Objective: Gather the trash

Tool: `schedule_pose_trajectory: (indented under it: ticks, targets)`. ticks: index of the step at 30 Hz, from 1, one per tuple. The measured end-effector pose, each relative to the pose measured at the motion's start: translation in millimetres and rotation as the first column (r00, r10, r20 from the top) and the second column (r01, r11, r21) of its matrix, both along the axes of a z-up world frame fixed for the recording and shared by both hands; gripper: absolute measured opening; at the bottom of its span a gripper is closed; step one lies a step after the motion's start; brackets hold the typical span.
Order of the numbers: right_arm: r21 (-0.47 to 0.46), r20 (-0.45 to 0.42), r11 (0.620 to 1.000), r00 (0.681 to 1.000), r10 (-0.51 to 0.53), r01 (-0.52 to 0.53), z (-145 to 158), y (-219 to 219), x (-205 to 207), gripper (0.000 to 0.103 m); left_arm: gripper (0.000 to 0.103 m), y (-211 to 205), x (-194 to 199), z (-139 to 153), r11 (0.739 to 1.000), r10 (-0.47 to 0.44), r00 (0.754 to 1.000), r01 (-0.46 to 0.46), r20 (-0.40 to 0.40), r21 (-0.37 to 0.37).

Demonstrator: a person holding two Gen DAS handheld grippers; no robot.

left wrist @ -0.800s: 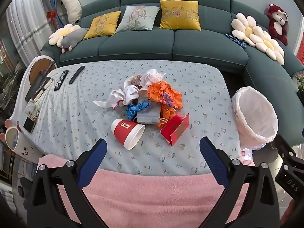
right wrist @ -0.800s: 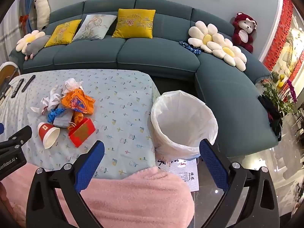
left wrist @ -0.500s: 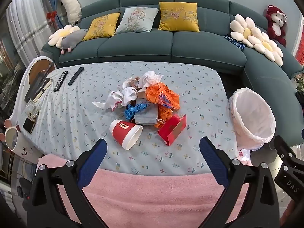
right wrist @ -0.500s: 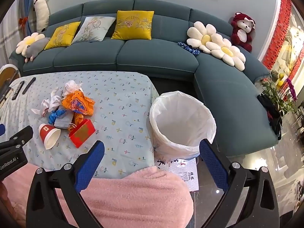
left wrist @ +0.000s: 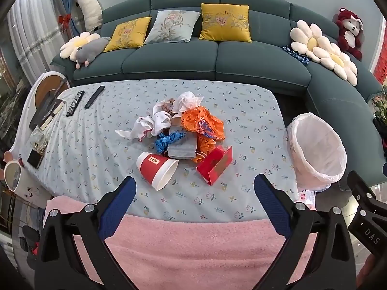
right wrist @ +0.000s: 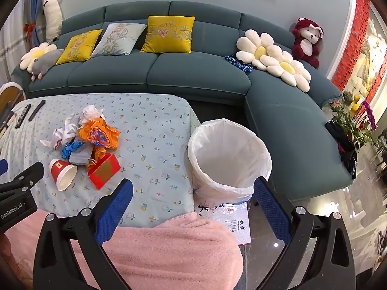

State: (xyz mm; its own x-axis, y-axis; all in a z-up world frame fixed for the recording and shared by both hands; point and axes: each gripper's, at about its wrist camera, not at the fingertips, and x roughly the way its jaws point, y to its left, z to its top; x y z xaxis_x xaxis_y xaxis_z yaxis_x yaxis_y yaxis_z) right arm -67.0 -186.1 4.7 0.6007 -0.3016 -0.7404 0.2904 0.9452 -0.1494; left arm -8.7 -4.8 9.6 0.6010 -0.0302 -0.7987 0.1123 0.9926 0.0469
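In the left wrist view, the bin [left wrist: 316, 152] lined with a white bag stands just off the right edge of the tabletop [left wrist: 254, 120], and nothing shows inside it. The trash pile [left wrist: 183, 130] sits mid-tabletop: white tissues, an orange wrapper, a blue scrap, a grey pouch, a red paper cup [left wrist: 157, 169] tipped on its side, and a red box [left wrist: 215, 165]. The left gripper [left wrist: 193, 193] is spread wide, holding nothing. In the right wrist view, the bin [right wrist: 229, 159] again looks bare inside, and the right gripper [right wrist: 192, 194] is likewise released.
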Motion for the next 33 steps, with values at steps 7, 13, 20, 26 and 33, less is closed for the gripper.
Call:
schedule_pose_trajectory:
  ticks: [7,13,20,26,33]
  targets:
    - [-0.008,-0.003,1.000,1.000,0.001,-0.001,1.3,4.7,2.6,0.095,0.093,0.4,-1.4,-0.3,1.000,-0.002,1.000,0.002,0.003,-0.004]
    - [-0.010,0.001,1.000,1.000,-0.003,0.003,5.2,5.0,2.3,0.095,0.093,1.4,-2.1,0.3,1.000,0.003,1.000,-0.003,-0.001,-0.009]
    - [-0.007,0.002,1.000,1.000,0.001,-0.001,4.8,5.2,0.9,0.095,0.094,3.5,-2.6,2.8,1.000,0.003,1.000,-0.003,0.010,-0.008]
    - [-0.008,0.006,1.000,1.000,-0.002,0.002,7.4,3.2,1.4,0.095,0.094,3.6,-0.7,4.3,1.000,0.003,1.000,-0.003,0.016,-0.007]
    - [-0.011,0.004,1.000,1.000,0.000,0.000,8.6,2.9,3.1,0.095,0.094,2.8,0.2,5.1,1.000,0.003,1.000,-0.003,0.021,-0.004]
